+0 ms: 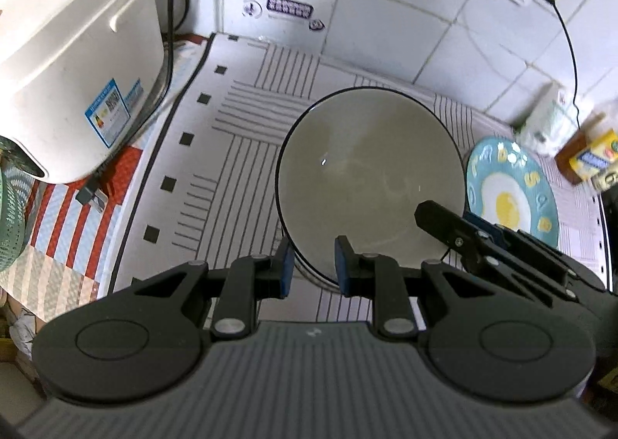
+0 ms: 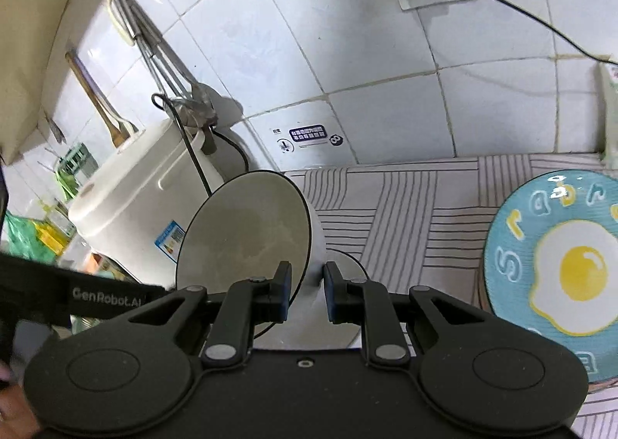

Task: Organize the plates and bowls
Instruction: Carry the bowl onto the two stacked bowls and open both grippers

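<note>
White tiles [image 1: 386, 6] cover the wall behind everything, and against them the big pale cooker [image 1: 73, 64] stands at the far left of the striped mat [image 1: 239, 122]. That mat, grey lines on white, carries the dishes. The bowl [image 1: 367, 176], cream inside with a dark rim, sits near the mat's middle, to the right of the cooker and well apart from it; a second rim shows just under it, so it seems nested on another dish. The blue plate [image 1: 510, 192] with a fried-egg picture lies flat just right of the bowl. The left gripper [image 1: 311, 265] straddles the bowl's near rim, one pad outside, one inside, with gaps showing, so spread rather than pinching. The right gripper [image 2: 306, 290] straddles the bowl's right edge the same way, its jaws apart.
</note>
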A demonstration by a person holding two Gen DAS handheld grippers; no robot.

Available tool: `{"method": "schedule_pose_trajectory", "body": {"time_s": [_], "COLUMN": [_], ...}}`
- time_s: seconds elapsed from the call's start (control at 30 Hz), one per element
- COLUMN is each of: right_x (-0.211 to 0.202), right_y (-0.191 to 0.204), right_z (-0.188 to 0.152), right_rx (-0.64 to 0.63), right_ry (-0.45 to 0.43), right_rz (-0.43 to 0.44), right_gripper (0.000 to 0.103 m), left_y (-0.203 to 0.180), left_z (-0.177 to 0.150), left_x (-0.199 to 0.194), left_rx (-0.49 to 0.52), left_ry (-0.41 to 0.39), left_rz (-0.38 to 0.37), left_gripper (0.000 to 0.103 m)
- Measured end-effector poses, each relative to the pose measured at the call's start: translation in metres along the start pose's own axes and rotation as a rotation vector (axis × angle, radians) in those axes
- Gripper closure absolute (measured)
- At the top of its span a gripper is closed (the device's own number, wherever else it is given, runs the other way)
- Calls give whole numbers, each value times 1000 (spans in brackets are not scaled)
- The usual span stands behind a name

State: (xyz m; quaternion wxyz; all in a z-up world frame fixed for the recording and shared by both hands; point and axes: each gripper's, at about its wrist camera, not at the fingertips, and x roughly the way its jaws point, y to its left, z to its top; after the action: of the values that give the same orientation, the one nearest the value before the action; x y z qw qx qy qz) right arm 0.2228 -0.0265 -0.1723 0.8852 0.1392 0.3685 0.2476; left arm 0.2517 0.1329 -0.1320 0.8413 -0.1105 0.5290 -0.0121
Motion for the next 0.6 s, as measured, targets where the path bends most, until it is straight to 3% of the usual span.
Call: {"method": "schedule_pose_trajectory", "body": {"time_s": [0.13,0.47,0.6], "right_x": [-5,4,8], "right_y": [0,-1,1], "right_z": [-8,-15,-17], "right_rx": [-16,-2,-21], "right_ry": [-16,8,19], "right_rz": [-20,-98,-141], "right_gripper": [81,82,82], "left_y": [0,7,5], "left_z": [3,7,10], "left_x": [3,26,28], "left_rx": [26,-44,-26], "left_ry": [35,142,164], "left_rz": [-13,-59,-59], "left_gripper": [82,82,82]}}
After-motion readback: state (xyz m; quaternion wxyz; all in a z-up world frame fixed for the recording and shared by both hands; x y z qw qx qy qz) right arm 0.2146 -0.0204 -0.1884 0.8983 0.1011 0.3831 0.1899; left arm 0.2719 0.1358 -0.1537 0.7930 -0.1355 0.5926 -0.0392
